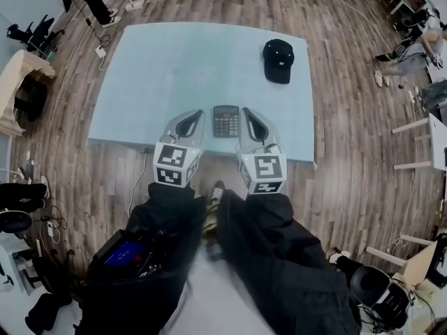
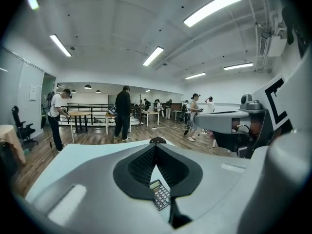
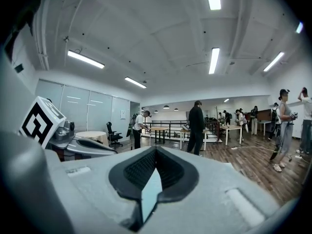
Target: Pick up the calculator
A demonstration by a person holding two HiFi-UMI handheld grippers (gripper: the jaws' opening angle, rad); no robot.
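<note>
Judging from how things lie, we have not begun the pickup proper. The calculator [image 1: 225,121] lies flat on the pale blue table [image 1: 154,68], at lower centre of that surface near its closest edge, and nothing is lifting it. We hold the left gripper [image 1: 198,114] just beside its left edge and the right gripper [image 1: 246,113] just beside its right edge. Both claws are pressed together at the tips and pinch nothing. Each gripper view shows only a sliver of table below the meeting point, and the left one also catches the calculator there. What remains, we think, is spreading a claw, closing it on the calculator and raising it. Whether either tip touches the calculator we cannot tell. The right gripper view misses the calculator altogether. A dark cap [image 1: 278,60] sits at the upper right of the table.
</note>
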